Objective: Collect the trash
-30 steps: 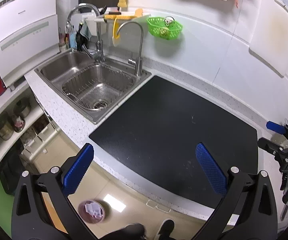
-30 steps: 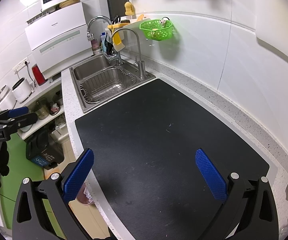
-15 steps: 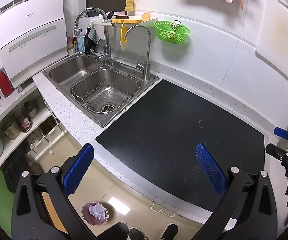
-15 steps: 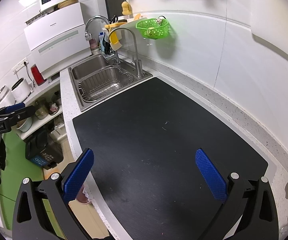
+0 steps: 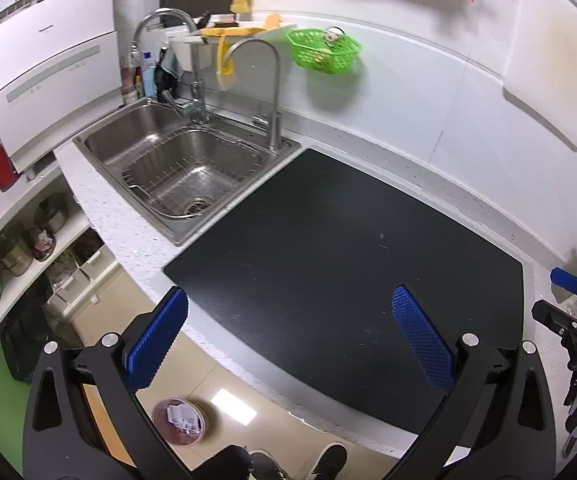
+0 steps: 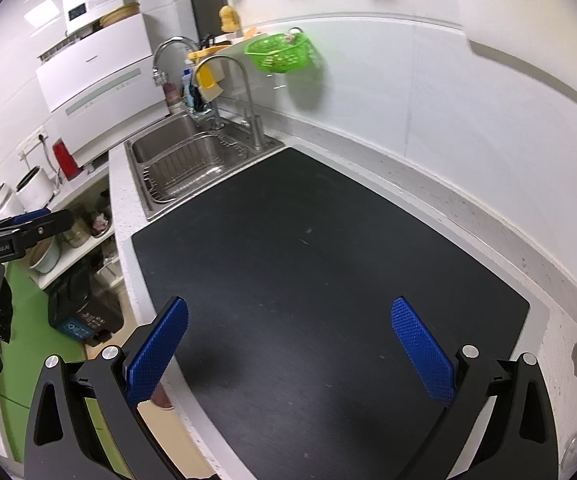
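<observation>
Hovering above a matte black mat (image 5: 340, 240) on the speckled table (image 5: 128, 232), both grippers' jaws spread wide and empty, steel sink (image 5: 176, 168) upper left, round trash bin (image 5: 179, 421) on floor at lower left, green mesh basket (image 6: 280, 54) on wall.

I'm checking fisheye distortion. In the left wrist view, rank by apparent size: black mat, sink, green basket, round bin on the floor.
1. black mat
2. sink
3 and 4. green basket and round bin look about alike; they lie at different distances from the camera, so I won't rank them.

Black mat (image 5: 328, 248), steel sink (image 5: 180, 160), spread fingers (image 5: 422, 338)
</observation>
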The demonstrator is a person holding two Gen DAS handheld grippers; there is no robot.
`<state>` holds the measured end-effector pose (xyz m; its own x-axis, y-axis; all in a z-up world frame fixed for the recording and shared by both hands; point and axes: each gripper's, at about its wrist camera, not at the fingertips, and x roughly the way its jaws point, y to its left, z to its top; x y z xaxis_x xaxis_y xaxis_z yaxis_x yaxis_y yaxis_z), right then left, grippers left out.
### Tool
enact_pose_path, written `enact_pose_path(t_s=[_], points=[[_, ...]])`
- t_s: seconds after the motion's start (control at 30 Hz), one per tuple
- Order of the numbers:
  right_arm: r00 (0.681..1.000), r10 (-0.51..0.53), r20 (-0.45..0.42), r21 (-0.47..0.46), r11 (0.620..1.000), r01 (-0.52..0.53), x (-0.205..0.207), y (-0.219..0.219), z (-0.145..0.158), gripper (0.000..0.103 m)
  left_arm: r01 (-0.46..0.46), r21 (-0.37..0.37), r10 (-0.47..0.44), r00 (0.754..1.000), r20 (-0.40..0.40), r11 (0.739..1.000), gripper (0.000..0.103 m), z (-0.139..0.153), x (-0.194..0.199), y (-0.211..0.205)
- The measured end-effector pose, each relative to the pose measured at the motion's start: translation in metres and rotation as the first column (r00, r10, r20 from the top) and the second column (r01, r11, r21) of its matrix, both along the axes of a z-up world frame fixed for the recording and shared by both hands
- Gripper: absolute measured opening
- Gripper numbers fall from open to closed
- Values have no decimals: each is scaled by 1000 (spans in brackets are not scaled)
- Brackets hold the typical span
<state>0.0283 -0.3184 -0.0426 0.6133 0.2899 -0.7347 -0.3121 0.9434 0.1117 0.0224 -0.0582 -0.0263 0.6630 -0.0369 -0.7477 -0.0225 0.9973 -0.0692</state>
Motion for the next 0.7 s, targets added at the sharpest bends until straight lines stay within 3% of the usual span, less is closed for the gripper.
enact_pose_path(t_s=[0.2,0.4,0.7], points=[[994,-106,9,11,994,106,-15,-51,-11,98,77,-10,-77,997,-22,997,100,-15,13,-57],[965,-263,-15,9,965,263,-43,-123,-29,98,200,-17,-201,979,-42,980,100,-29,31,-136],[887,-458,-61,-1,888,459,-81,-206,-59,98,400,-30,-402,913,-69,916,100,-56,47,-270]])
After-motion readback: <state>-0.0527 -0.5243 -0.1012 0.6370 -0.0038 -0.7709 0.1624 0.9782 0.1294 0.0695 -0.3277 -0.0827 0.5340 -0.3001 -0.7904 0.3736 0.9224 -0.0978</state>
